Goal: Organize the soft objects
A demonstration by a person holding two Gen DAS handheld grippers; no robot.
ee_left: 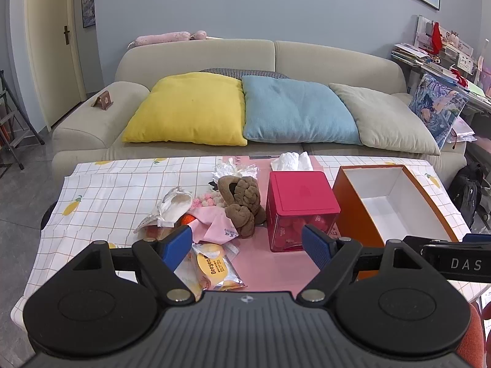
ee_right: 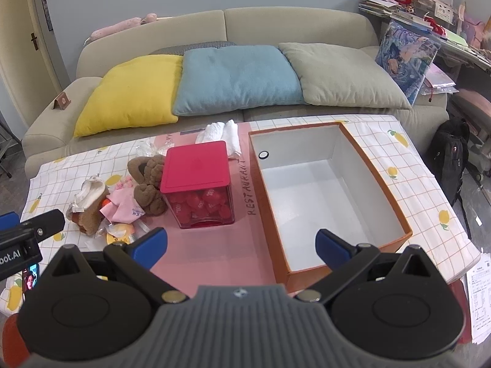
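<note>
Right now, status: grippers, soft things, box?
Left gripper and right gripper open, empty. Soft toys piled left of red container. Orange box empty, nothing blocking it.

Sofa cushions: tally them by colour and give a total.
Yellow cushion: 1
Blue cushion: 1
Beige cushion: 1
Blue patterned cushion: 1
Total: 4

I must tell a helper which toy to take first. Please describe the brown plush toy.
Find the orange box on the table, then the red-lidded cube to its left. The brown plush toy lies against that cube's left side, the only dark, curly-furred thing there.
</note>
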